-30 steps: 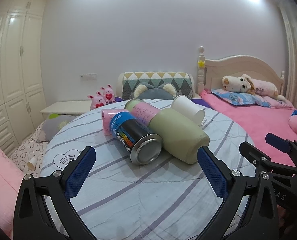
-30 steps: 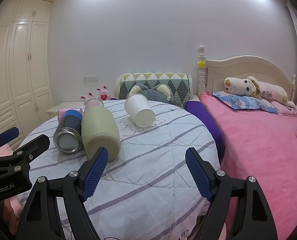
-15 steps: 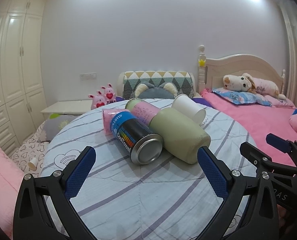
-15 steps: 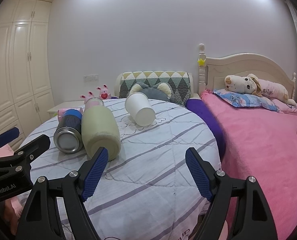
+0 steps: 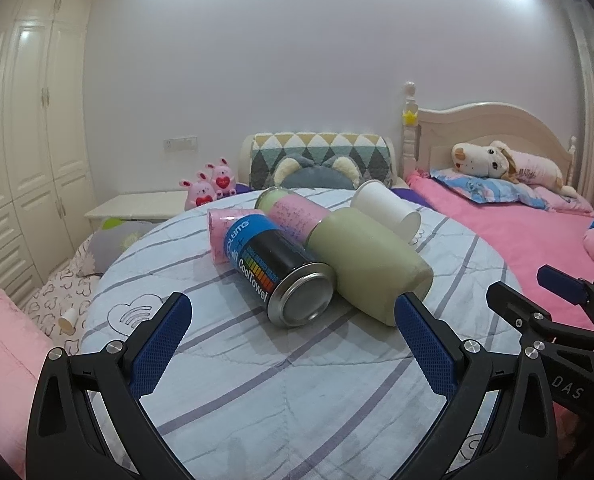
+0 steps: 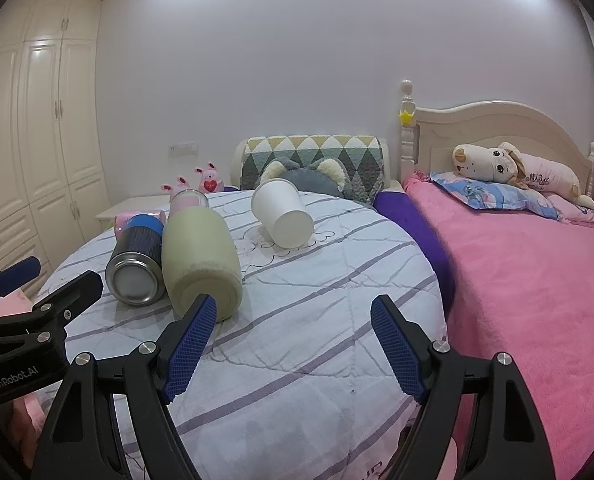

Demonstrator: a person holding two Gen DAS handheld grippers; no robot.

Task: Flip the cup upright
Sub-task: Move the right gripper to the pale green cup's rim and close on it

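A: Left view. Against half a second back, little has changed; the bottle group sits a touch nearer. Left gripper hovers low over the table, jaws spread wide, nothing between them.

B: The cup?

A: White cup lies on its side at the far side, partly hidden behind the pale green bottle. The can lies touching that bottle. Which end of the cup faces the camera is hard to tell.

B: Right view?

A: Almost unchanged too. Right gripper hangs low, released, holding nothing; its left fingertip overlaps the green bottle. The cup lies tipped over, well ahead, apart from the bottles.
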